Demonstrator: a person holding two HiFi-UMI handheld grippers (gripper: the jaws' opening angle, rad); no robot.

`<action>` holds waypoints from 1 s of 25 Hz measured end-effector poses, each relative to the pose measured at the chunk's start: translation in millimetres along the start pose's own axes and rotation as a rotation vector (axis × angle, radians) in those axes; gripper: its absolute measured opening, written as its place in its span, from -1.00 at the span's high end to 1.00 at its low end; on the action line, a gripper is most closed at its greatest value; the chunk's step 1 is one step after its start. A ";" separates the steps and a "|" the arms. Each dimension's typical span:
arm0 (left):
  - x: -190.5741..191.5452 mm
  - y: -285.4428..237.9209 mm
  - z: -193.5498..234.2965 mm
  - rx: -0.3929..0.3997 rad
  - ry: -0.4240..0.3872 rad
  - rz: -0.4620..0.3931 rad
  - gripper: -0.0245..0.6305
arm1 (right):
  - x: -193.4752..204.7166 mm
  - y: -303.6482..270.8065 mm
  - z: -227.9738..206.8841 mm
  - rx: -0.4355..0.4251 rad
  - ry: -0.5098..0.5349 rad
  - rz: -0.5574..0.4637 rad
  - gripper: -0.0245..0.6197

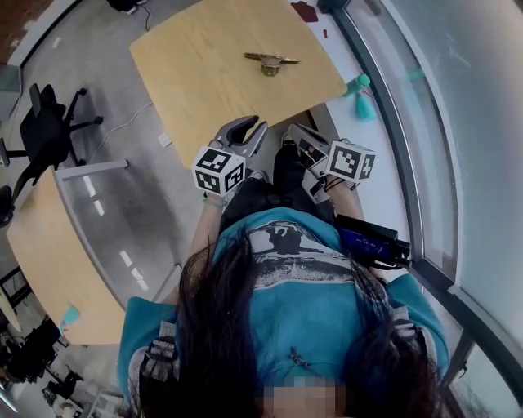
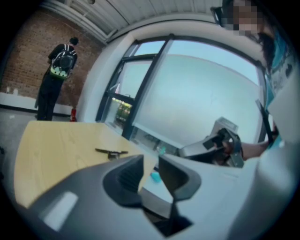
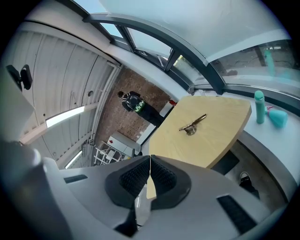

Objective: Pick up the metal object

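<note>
The metal object (image 1: 271, 61), a slim brass-coloured piece with a small round part, lies on the far half of the wooden table (image 1: 204, 90). It also shows in the left gripper view (image 2: 111, 152) and the right gripper view (image 3: 192, 124). My left gripper (image 1: 249, 126) hovers at the table's near edge, well short of the object, and its jaws (image 2: 151, 164) stand apart with nothing between them. My right gripper (image 1: 292, 135) is held beside it over the near edge. Its pads (image 3: 150, 164) meet, holding nothing.
A teal bottle (image 1: 362, 90) stands on the window ledge right of the table. A black office chair (image 1: 45, 131) and a second wooden table (image 1: 49, 261) are at the left. A person (image 2: 58, 77) stands far off by the brick wall. A dark red item (image 1: 305, 11) lies at the table's far corner.
</note>
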State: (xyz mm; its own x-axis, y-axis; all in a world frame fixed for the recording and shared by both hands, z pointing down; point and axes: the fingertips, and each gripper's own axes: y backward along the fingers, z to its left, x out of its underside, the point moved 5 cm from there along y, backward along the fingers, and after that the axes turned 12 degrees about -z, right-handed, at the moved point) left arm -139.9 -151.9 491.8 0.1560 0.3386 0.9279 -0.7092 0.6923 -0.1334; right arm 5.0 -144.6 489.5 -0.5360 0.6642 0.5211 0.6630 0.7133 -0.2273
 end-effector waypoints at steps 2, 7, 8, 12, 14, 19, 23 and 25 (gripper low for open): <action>0.6 -16.7 11.8 -0.020 0.001 0.026 0.62 | -15.2 -8.5 -8.6 0.000 -0.008 0.002 0.89; 9.4 -70.8 48.3 -0.088 0.055 0.115 0.57 | -56.0 -36.5 -34.8 -0.018 0.007 0.049 0.88; 14.2 -80.7 56.2 -0.106 0.066 0.149 0.57 | -62.7 -41.4 -38.8 -0.016 0.024 0.063 0.89; 30.0 -118.1 80.8 -0.137 0.127 0.245 0.57 | -86.0 -58.6 -49.4 -0.017 0.073 0.115 0.89; 33.0 -135.3 92.1 -0.145 0.182 0.264 0.56 | -92.6 -66.3 -55.6 -0.026 0.072 0.141 0.89; 36.0 -171.1 117.7 -0.168 0.299 0.292 0.41 | -100.9 -77.2 -69.1 -0.046 0.068 0.190 0.89; 47.3 -189.2 136.2 -0.208 0.357 0.355 0.35 | -107.2 -79.3 -82.0 -0.053 0.055 0.210 0.89; 52.6 -195.6 140.5 -0.214 0.408 0.381 0.35 | -111.4 -78.9 -90.0 -0.048 0.053 0.216 0.88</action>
State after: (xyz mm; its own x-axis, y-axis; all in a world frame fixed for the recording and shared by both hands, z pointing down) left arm -89.6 -359.1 615.7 0.1997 0.7763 0.5980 -0.6196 0.5728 -0.5367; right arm 59.3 -295.0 523.5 -0.3518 0.7868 0.5071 0.7841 0.5436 -0.2995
